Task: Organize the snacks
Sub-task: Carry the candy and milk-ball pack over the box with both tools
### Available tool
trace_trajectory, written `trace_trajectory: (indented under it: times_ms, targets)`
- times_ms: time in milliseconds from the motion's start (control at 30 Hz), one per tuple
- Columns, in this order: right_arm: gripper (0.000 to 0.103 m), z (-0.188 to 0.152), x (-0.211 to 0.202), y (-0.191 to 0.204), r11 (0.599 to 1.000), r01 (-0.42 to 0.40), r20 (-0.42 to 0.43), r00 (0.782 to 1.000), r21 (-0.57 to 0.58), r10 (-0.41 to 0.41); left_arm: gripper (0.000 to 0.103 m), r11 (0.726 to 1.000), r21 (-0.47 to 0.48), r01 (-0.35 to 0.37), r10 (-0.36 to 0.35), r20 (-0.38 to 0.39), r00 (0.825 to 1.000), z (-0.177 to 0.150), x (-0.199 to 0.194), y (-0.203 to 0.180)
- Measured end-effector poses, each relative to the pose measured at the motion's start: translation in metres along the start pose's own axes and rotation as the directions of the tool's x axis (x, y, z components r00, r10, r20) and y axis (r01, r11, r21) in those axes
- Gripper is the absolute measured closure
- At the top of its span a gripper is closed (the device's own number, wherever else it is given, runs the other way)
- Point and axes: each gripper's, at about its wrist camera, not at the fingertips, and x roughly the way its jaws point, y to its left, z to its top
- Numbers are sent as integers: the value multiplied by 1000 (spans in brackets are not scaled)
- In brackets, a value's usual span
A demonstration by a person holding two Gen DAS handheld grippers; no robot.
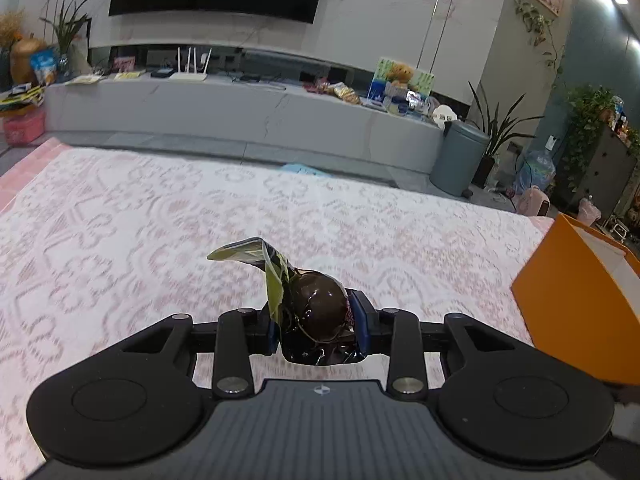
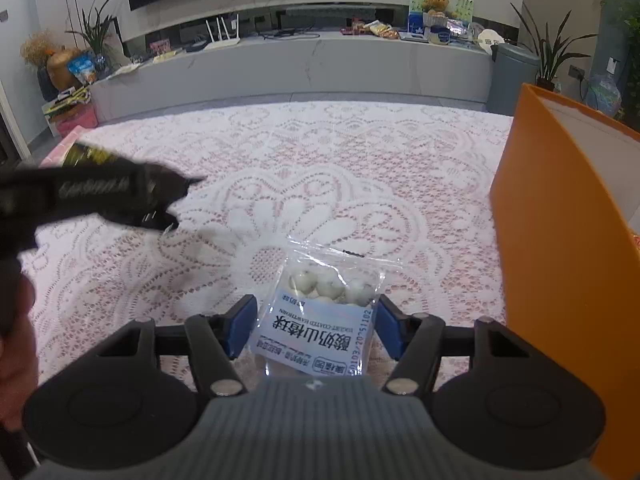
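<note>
1. Our left tongs (image 1: 320,322) pinch a dark, glossy snack packet (image 1: 316,308) between their blue pads (image 1: 362,316). The packet's yellow-green twisted end (image 1: 256,254) sticks up and forward, tilted to the left.
2. In the left wrist view the left tongs are held level above the table (image 1: 120,220), which is covered by a pink-and-white lace cloth. The cloth looks motion-blurred.
3. In the right wrist view the same left tongs (image 2: 172,200) appear as a blurred dark shape at the left, above the cloth, reaching toward the middle. Part of our left hand (image 2: 16,344) shows at the left edge.
4. Our right tongs (image 2: 316,326) are spread wide, pointing forward and down at the table (image 2: 360,160).
5. A clear bag of white yogurt-coated balls (image 2: 320,316) lies flat on the cloth between the right tongs' blue pads (image 2: 242,326). We cannot tell whether either pad touches it.
6. An orange box (image 2: 560,260) stands on the table just right of the right tongs, its open top showing a pale inside.
</note>
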Motion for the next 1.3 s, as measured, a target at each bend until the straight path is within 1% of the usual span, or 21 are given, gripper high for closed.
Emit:
trace_trajectory:
  times_ms: [100, 233, 333, 467, 600, 700, 800, 900, 1000, 1100, 1200, 1300]
  targets:
    - [42, -1, -10, -1, 1000, -1, 9, 1000, 6, 1, 64, 1000, -21, 5, -6, -38, 999, -2, -9, -3]
    - [42, -6, -33, -4, 1000, -9, 37, 999, -6, 9, 64, 999, -39, 10, -12, -51, 999, -11, -28, -7]
    - [43, -9, -54, -7, 999, -30, 59, 998, -13, 31, 64, 999, -47, 21, -23, -51, 998, -15, -44, -13]
    - [44, -6, -86, -10, 998, -49, 106, 993, -28, 52, 64, 999, -23, 35, -35, -31, 999, -12, -67, -27]
    - [45, 1, -122, -24, 996, -83, 160, 984, -12, 84, 64, 998, 22, 62, -62, -10, 998, -3, -89, -49]
    - [45, 4, -146, -42, 996, -85, 189, 978, 1, 83, 64, 993, 58, 98, -98, 3, 995, 7, -100, -72]
    - [45, 4, -166, -68, 998, -65, 216, 975, 17, 60, 64, 984, 110, 137, -139, 8, 990, 13, -104, -101]
    - [45, 6, -181, -101, 999, -28, 228, 973, 32, 20, 64, 967, 177, 181, -183, -5, 983, 16, -99, -134]
    - [45, 9, -190, -134, 1000, -4, 216, 976, 14, 1, 64, 940, 248, 235, -233, -38, 972, 15, -86, -170]
    - [45, 8, -187, -166, 999, 29, 170, 985, -18, -25, 64, 910, 323, 262, -253, -69, 965, 15, -67, -203]
    - [45, 4, -173, -193, 997, 60, 107, 993, -56, -54, 64, 871, 395, 291, -269, -113, 957, 16, -44, -233]
    - [45, 2, -157, -217, 995, 53, 35, 998, -81, -51, 64, 823, 486, 294, -256, -145, 956, 15, -20, -260]
